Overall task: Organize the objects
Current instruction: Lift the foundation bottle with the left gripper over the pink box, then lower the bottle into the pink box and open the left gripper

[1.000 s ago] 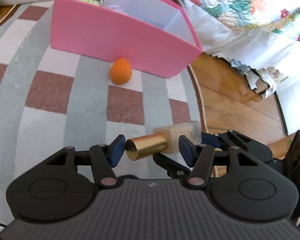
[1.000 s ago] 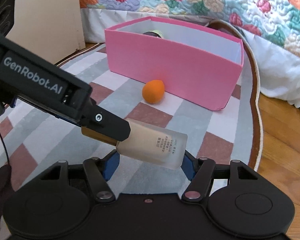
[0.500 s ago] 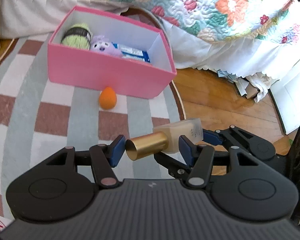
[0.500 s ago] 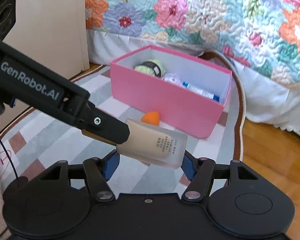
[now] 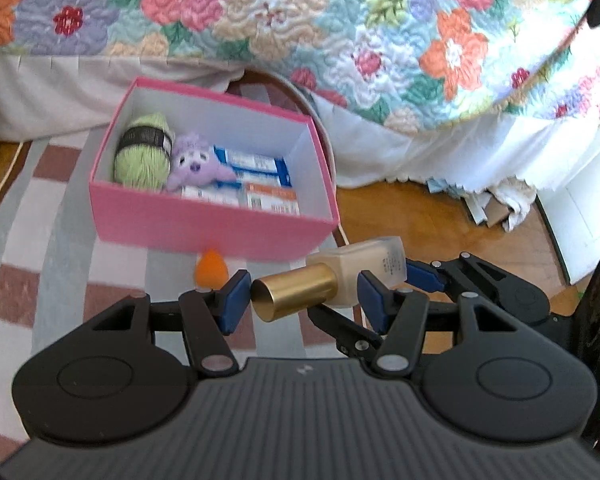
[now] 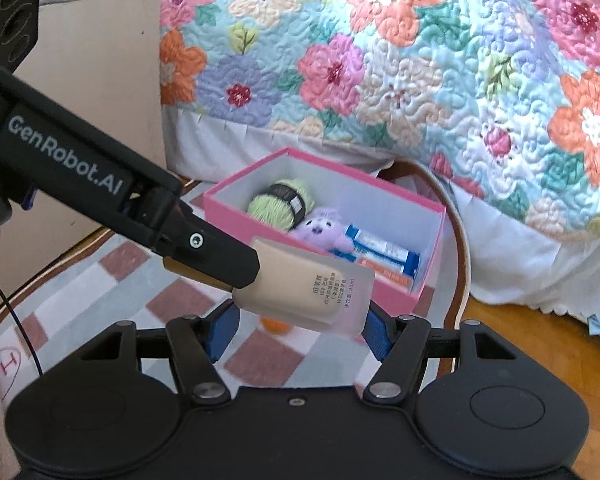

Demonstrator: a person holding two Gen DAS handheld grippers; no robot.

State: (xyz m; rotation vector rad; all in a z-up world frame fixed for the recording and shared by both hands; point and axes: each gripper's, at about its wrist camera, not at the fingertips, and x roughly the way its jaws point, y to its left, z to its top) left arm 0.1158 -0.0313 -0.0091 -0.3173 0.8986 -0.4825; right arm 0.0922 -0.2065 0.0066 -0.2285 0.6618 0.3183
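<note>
Left wrist view: left gripper (image 5: 300,294) jaws bracket the foundation bottle's (image 5: 356,270) gold cap (image 5: 296,296), contact unclear. Pink box (image 5: 204,228) sits ahead on the rug.

Right wrist view: right gripper (image 6: 296,326) jaws clamp the bottle's frosted body; it could slip if both pull.

Pink box (image 5: 204,228) lying open-topped, yarn ball (image 5: 142,152), purple plush (image 5: 196,162) and packets (image 5: 256,182) filling its left and middle floor, right end showing bare, orange sponge (image 5: 211,266) sitting against its near wall, quilted bed (image 5: 340,32) looming behind.
</note>
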